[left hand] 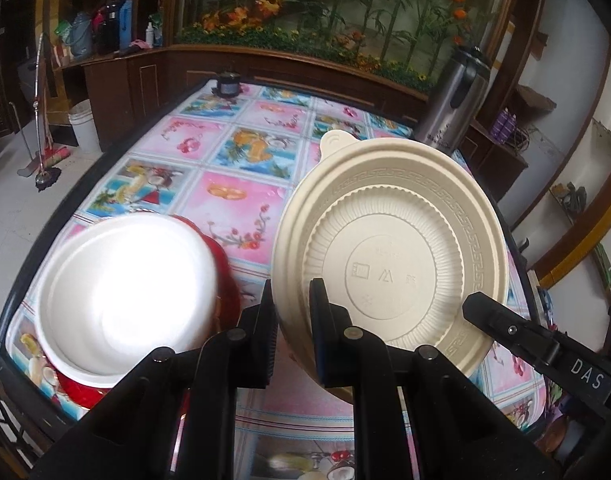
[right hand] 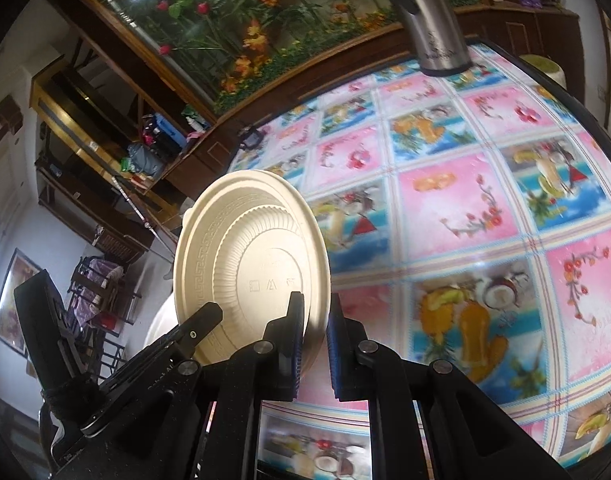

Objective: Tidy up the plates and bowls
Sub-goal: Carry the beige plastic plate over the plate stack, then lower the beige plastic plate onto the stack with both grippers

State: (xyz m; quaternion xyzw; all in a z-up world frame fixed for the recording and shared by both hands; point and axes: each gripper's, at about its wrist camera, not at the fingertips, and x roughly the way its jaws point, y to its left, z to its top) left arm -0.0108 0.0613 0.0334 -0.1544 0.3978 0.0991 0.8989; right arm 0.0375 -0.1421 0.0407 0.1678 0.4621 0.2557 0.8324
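A beige plastic plate point(left hand: 389, 252) is held up on edge above the table, its ribbed underside facing the left wrist camera. My left gripper point(left hand: 291, 332) is shut on its lower left rim. My right gripper point(right hand: 315, 344) is shut on the same plate point(right hand: 249, 264) at its near rim; one of its fingers point(left hand: 501, 320) shows in the left wrist view at the plate's right edge. A white bowl point(left hand: 125, 296) sits nested in a red bowl point(left hand: 225, 280) on the table at the near left.
The table has a pink and blue fruit-print cloth point(left hand: 241, 152). A steel thermos jug point(left hand: 453, 100) stands at its far right corner, a small dark jar point(left hand: 228, 84) at the far edge. A wooden cabinet with artificial flowers point(left hand: 325, 32) stands behind.
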